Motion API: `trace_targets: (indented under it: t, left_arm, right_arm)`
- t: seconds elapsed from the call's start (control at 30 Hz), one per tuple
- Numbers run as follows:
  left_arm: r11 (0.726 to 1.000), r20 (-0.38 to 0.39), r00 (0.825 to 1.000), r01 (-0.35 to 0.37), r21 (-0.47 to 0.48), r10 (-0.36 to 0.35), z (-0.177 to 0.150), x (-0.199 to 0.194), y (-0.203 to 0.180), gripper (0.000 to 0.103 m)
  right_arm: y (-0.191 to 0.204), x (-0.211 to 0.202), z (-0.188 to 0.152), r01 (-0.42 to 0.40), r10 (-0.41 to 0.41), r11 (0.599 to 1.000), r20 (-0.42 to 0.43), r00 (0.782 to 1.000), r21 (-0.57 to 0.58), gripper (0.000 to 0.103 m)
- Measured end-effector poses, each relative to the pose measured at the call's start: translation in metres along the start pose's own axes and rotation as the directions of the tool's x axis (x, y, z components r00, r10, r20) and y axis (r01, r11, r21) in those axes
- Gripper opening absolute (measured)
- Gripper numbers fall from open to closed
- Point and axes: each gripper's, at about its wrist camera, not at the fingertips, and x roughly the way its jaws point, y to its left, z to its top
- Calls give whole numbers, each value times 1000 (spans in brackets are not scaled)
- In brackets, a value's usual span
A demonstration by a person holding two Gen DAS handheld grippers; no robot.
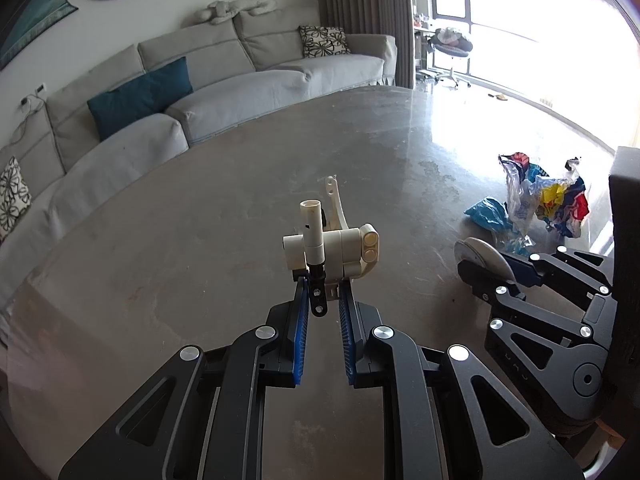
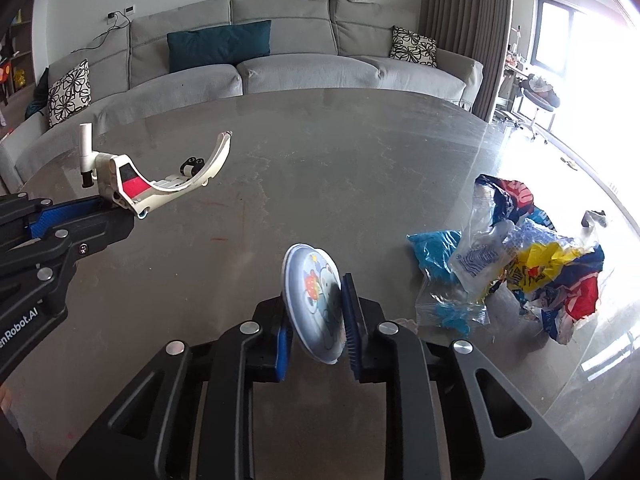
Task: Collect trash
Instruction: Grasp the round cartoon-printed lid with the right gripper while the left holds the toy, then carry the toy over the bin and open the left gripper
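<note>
Right wrist view: right gripper (image 2: 316, 312) jaws clamping disc (image 2: 312, 292) edge-on above table (image 2: 360, 152) | left gripper (image 1: 323, 304) jaws gripping toy (image 1: 332, 248) | wrappers (image 2: 532, 264) lying nearby | risk: thin disc is slipping out if grip loosens

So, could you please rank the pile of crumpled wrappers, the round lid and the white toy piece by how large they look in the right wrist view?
1. Pile of crumpled wrappers, clearly largest.
2 and 3. White toy piece and round lid look alike in size. The lid sits nearer the camera, so I would not rank them.
</note>
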Motion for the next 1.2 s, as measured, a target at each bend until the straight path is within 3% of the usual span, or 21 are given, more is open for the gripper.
trace_targets:
  t: [0.5, 0.83, 1.2]
  left_arm:
    - [1000, 16, 1000, 21, 22, -21, -16, -37, -15, 16]
    - [994, 10, 996, 85, 62, -86, -47, -70, -53, 16]
    - [973, 3, 984, 177, 146, -180, -81, -110, -120, 16]
  right_arm:
    - [15, -59, -24, 2, -1, 999, 38, 999, -39, 14]
    - [0, -109, -54, 47, -46, 999, 60, 997, -6, 14]
    - [-36, -170, -126, 127, -131, 989, 53, 990, 73, 14]
